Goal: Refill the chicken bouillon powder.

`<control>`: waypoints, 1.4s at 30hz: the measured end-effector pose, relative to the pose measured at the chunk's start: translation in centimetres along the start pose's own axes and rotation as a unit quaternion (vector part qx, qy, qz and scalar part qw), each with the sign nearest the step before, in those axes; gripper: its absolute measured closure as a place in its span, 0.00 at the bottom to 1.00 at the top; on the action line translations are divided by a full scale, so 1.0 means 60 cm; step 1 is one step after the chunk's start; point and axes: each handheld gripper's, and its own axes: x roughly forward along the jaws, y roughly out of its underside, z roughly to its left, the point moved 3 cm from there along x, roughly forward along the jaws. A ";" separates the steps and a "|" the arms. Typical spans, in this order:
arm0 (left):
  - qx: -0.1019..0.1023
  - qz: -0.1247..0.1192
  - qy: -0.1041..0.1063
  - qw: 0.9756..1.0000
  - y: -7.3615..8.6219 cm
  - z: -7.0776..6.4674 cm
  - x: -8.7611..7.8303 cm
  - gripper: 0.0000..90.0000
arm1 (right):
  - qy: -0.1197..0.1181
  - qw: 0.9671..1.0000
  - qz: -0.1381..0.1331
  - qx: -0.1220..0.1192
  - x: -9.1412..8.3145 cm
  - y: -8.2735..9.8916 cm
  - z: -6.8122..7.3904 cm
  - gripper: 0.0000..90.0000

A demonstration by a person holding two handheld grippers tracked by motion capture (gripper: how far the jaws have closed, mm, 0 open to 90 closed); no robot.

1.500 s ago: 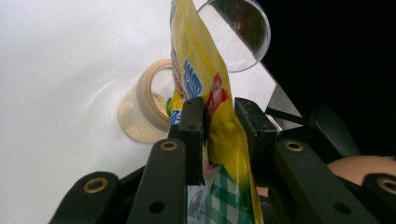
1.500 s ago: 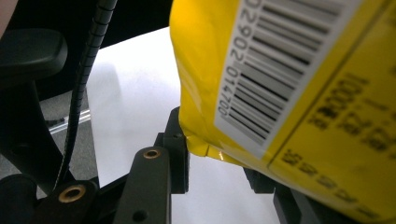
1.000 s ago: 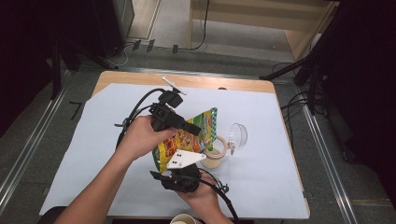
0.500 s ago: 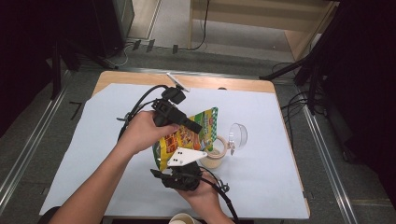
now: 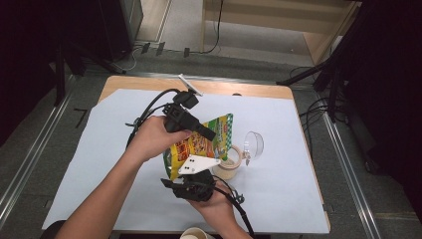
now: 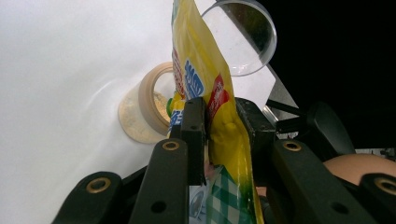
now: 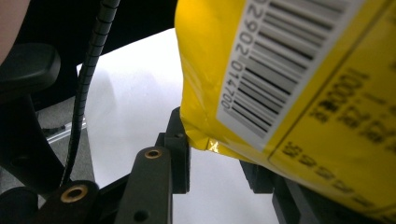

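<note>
Yellow snack pouch (image 5: 199, 142) is held tilted above the bench (image 5: 99, 164), long axis running from the near right tongs (image 5: 191, 172) up and away toward the left tongs (image 5: 209, 134). Left tongs pinch the pouch mid-body; right tongs grip its lower corner. The small jar (image 5: 228, 163) sits just beside and below the pouch, its clear lid (image 5: 254, 144) lying nearby.

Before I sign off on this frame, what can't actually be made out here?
- Right gripper view: the yellow packet covers one jaw, so whether the right gripper grips it is unclear.
- High view: the cup is cut off by the bottom edge.
- Left gripper view: the packet hides part of the jar mouth.
- High view: packet print too small to read.
</note>
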 end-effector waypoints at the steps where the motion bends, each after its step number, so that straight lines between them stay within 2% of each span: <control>1: 0.000 0.000 0.000 1.000 0.000 0.000 0.000 0.84 | 0.000 1.000 0.000 0.000 0.000 0.000 0.000 0.76; 4: -0.001 0.003 -0.002 1.000 -0.001 -0.001 -0.001 0.84 | 0.000 1.000 0.002 0.000 0.000 -0.001 -0.001 0.76; 9: 0.000 0.008 -0.008 1.000 -0.006 -0.006 -0.001 0.84 | -0.009 1.000 -0.010 0.010 0.001 -0.005 0.000 0.76; 27: 0.001 0.001 -0.002 1.000 -0.002 -0.001 -0.003 0.84 | 0.001 1.000 0.003 -0.011 0.002 -0.002 0.000 0.77; 42: 0.006 -0.008 -0.006 1.000 0.003 -0.002 -0.005 0.84 | -0.001 1.000 0.009 -0.014 0.001 -0.002 -0.001 0.77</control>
